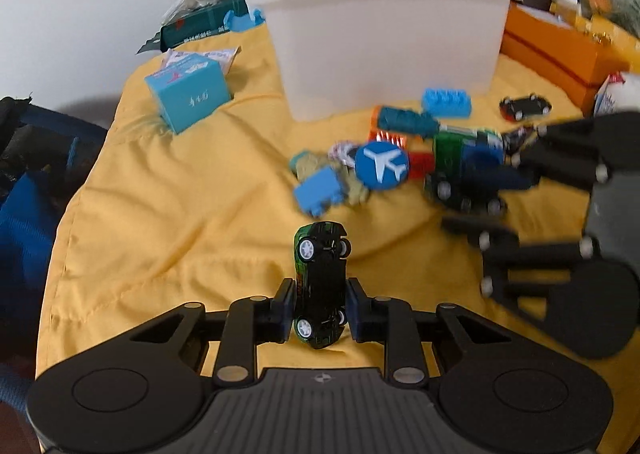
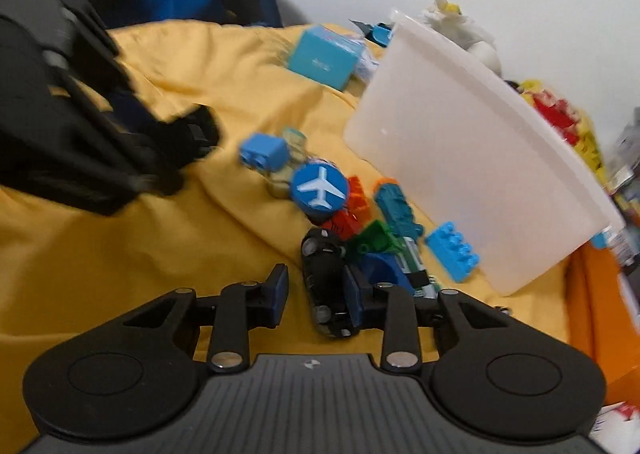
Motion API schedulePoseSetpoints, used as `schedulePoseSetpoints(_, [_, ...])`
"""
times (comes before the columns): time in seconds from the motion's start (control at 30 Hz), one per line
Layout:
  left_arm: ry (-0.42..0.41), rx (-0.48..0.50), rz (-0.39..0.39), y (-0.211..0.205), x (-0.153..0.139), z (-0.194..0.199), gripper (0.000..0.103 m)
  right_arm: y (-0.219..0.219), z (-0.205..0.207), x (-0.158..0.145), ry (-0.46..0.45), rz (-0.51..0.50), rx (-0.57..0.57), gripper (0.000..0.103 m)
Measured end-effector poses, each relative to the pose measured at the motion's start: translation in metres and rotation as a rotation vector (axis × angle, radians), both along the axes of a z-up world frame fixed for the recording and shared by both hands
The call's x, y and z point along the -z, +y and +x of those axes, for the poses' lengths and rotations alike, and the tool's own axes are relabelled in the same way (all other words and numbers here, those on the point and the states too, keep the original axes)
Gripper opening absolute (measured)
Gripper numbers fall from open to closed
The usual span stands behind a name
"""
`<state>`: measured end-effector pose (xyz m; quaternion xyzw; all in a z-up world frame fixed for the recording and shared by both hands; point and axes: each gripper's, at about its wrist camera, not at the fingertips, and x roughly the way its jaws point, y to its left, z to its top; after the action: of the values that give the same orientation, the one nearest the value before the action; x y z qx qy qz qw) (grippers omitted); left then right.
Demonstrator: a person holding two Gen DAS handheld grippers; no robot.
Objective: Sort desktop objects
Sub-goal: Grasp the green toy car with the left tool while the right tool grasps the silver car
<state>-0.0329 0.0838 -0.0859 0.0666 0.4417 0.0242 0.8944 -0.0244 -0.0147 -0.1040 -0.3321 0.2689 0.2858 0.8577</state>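
My left gripper (image 1: 320,310) is shut on a green-and-black toy car (image 1: 320,282), which it holds above the yellow cloth (image 1: 180,213) with the wheels facing the camera. My right gripper (image 2: 316,294) reaches into the toy pile. A black toy car (image 2: 328,286) lies between its fingers against the right pad, and a strip of cloth shows between the car and the left pad. The left wrist view shows that gripper (image 1: 480,201) blurred at the right. Behind the pile stands a white plastic bin (image 1: 380,45).
The pile holds a blue disc with a plane on it (image 1: 382,165), blue bricks (image 1: 446,101), a teal toy and red, orange and green pieces. Another small black car (image 1: 525,106) lies upside down at the right. A teal box (image 1: 188,97) sits left and orange boxes (image 1: 560,49) right.
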Motion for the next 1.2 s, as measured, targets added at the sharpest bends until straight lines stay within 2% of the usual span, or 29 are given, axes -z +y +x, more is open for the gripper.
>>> schedulePoseSetpoints(0.03, [-0.001, -0.003, 0.01, -0.003, 0.002, -0.001, 0.03, -0.001, 0.003, 0.0, 0.008, 0.01, 0.018, 0.033])
schedulePoseSetpoints(0.07, [-0.007, 0.001, 0.016, -0.007, 0.003, -0.003, 0.034, -0.004, 0.006, -0.002, 0.031, 0.029, 0.036, 0.028])
schedulePoseSetpoints(0.13, [-0.02, 0.042, 0.006, -0.016, 0.002, -0.006, 0.035, -0.013, 0.008, -0.006, 0.065, 0.061, 0.062, 0.026])
schedulePoseSetpoints(0.23, [-0.035, 0.103, 0.002, -0.031, -0.001, -0.013, 0.036, -0.038, 0.006, -0.022, 0.165, 0.185, 0.115, 0.022])
schedulePoseSetpoints(0.3, [-0.044, 0.132, 0.006, -0.039, -0.002, -0.017, 0.038, -0.061, 0.009, -0.032, 0.306, 0.295, 0.169, 0.022])
schedulePoseSetpoints(0.37, [-0.053, 0.159, 0.017, -0.047, -0.003, -0.02, 0.041, -0.09, 0.018, -0.034, 0.497, 0.451, 0.248, 0.022])
schedulePoseSetpoints(0.47, [-0.066, 0.15, -0.015, -0.048, -0.005, -0.022, 0.041, -0.128, 0.027, -0.018, 0.769, 0.693, 0.356, 0.022])
schedulePoseSetpoints(0.53, [-0.061, 0.132, -0.037, -0.043, -0.006, -0.02, 0.041, -0.141, 0.034, -0.003, 0.873, 0.779, 0.395, 0.023])
schedulePoseSetpoints(0.57, [-0.061, 0.129, -0.037, -0.042, -0.006, -0.02, 0.041, -0.143, 0.036, -0.001, 0.884, 0.797, 0.4, 0.024])
schedulePoseSetpoints(0.6, [-0.062, 0.127, -0.037, -0.041, -0.007, -0.021, 0.041, -0.144, 0.036, -0.003, 0.868, 0.792, 0.407, 0.034])
schedulePoseSetpoints(0.7, [-0.06, 0.125, -0.021, -0.039, -0.006, -0.022, 0.044, -0.14, 0.029, -0.018, 0.719, 0.687, 0.409, 0.038])
schedulePoseSetpoints(0.77, [-0.056, 0.123, -0.013, -0.039, -0.006, -0.022, 0.044, -0.135, 0.024, -0.025, 0.661, 0.634, 0.38, 0.038])
schedulePoseSetpoints(0.83, [-0.066, 0.115, -0.013, -0.037, -0.009, -0.021, 0.044, -0.127, 0.018, -0.035, 0.593, 0.585, 0.35, 0.043])
schedulePoseSetpoints(0.87, [-0.075, 0.11, -0.01, -0.037, -0.011, -0.021, 0.046, -0.121, 0.016, -0.038, 0.551, 0.553, 0.333, 0.05])
schedulePoseSetpoints(0.9, [-0.078, 0.109, -0.006, -0.037, -0.011, -0.02, 0.049, -0.114, 0.013, -0.042, 0.502, 0.508, 0.32, 0.053])
schedulePoseSetpoints(1.07, [-0.036, 0.113, -0.01, -0.035, 0.001, -0.011, 0.049, -0.082, 0.002, -0.034, 0.38, 0.314, 0.279, 0.049])
schedulePoseSetpoints(1.17, [-0.015, 0.098, -0.046, -0.031, 0.01, -0.008, 0.049, -0.077, 0.001, -0.022, 0.396, 0.263, 0.289, 0.04])
schedulePoseSetpoints(1.2, [-0.024, 0.092, -0.062, -0.029, 0.01, -0.009, 0.046, -0.077, 0.0, -0.018, 0.402, 0.264, 0.284, 0.04])
